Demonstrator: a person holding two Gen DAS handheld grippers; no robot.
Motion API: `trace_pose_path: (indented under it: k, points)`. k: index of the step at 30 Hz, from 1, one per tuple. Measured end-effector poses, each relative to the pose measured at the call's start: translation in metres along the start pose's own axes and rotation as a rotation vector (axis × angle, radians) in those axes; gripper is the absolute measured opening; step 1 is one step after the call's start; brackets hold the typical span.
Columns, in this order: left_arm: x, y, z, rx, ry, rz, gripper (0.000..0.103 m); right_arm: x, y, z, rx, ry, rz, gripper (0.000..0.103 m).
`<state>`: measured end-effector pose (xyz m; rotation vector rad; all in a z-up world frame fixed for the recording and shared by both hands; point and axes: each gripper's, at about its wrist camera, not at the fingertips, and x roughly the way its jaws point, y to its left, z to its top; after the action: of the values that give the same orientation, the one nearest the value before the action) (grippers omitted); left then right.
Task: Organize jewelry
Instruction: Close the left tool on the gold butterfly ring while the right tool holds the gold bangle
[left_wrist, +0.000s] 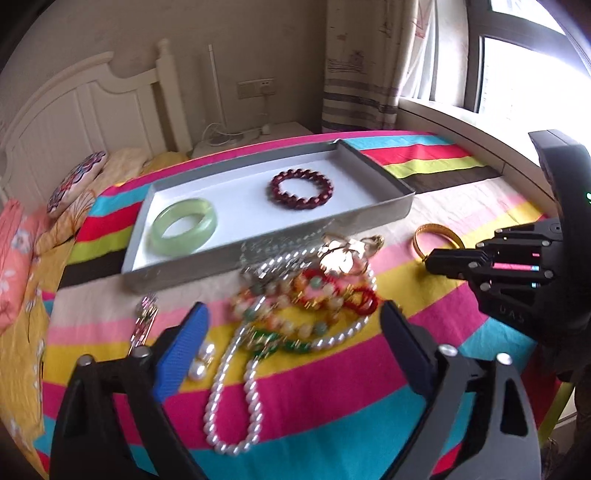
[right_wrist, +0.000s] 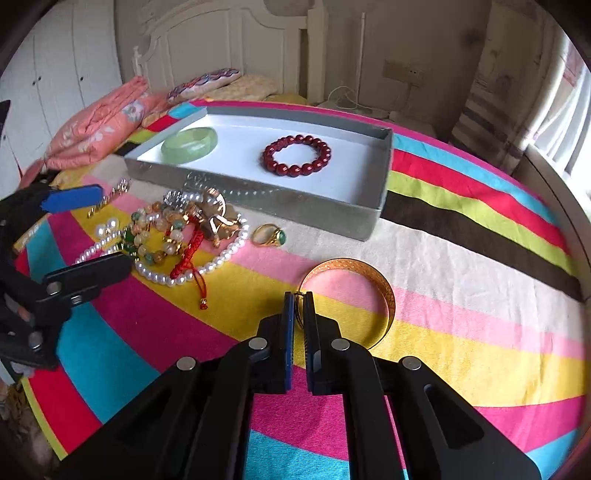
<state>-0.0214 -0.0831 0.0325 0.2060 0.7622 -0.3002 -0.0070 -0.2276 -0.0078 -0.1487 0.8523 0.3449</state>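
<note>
My right gripper (right_wrist: 299, 310) is shut on the near rim of a gold bangle (right_wrist: 388, 295) that lies on the striped cloth. The left wrist view shows it from the side, its tips (left_wrist: 434, 260) at the bangle (left_wrist: 417, 242). My left gripper (left_wrist: 295, 325) hangs open over a tangled pile of jewelry with nothing between its fingers. The pile holds a pearl necklace (left_wrist: 251, 402), beaded bracelets (left_wrist: 295, 295) and a red cord (right_wrist: 192, 251). A grey tray (right_wrist: 314, 210) behind the pile holds a green bangle (left_wrist: 162, 240) and a dark red bead bracelet (left_wrist: 277, 184).
A gold ring with a green stone (right_wrist: 271, 234) lies between the pile and the gold bangle. Pearl earrings (left_wrist: 201, 363) and a sparkly clip (left_wrist: 144, 321) lie left of the pile. Folded bedding (right_wrist: 96, 125) and a headboard stand behind, with a window at the right.
</note>
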Motion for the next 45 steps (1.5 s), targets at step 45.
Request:
trace_pose_path:
  k: [45]
  points:
    - [0.009,-0.037,0.02,0.122,-0.033,-0.078,0.038,0.001,0.0,0.007,-0.031,0.008,0.043,0.024]
